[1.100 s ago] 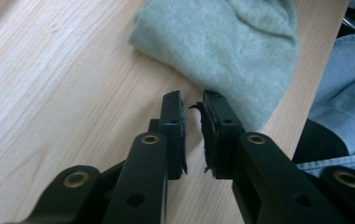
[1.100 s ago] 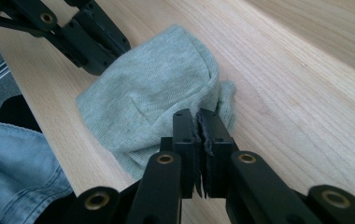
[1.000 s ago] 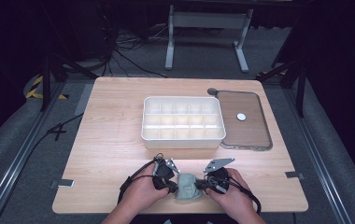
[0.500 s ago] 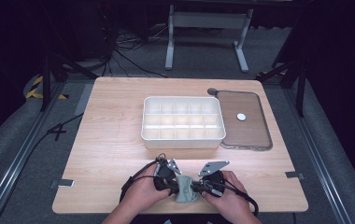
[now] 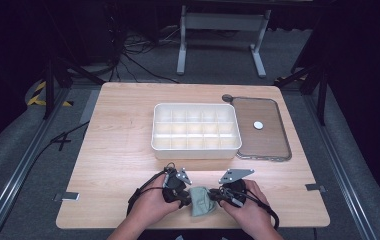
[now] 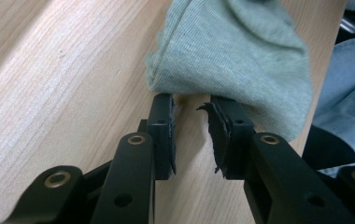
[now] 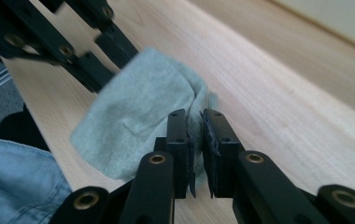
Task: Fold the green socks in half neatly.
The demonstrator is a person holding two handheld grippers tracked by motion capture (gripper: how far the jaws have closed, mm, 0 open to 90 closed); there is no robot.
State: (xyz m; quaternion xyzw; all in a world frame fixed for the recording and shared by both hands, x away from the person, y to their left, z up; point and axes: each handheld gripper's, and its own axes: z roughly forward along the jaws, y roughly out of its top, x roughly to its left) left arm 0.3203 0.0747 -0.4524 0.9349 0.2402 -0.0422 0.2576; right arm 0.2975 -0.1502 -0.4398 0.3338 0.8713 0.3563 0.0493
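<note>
Grey-green cloth (image 5: 201, 201) at table (image 5: 118, 150) near edge: right gripper (image 7: 195, 122) pinches its edge; left gripper (image 6: 192, 103) parted, tips touching cloth. No legible writing.

We are looking at a table (image 5: 123, 135) of pale wood, its grain showing lengthwise under a smooth matt finish. On its near edge we are seeing a grey-green cloth (image 5: 201, 201), a fine ribbed knit, soft and matt. We are noting the left gripper (image 6: 192, 105) and the right gripper (image 7: 195, 121) as matt black, with brass-coloured rivets and frayed, rough-edged dark pads. Farther off we are seeing a compartment tray (image 5: 196, 131) of off-white plastic showing a slight sheen, and to its right a brown lid (image 5: 263, 137), smooth, with a thin pale rim.
</note>
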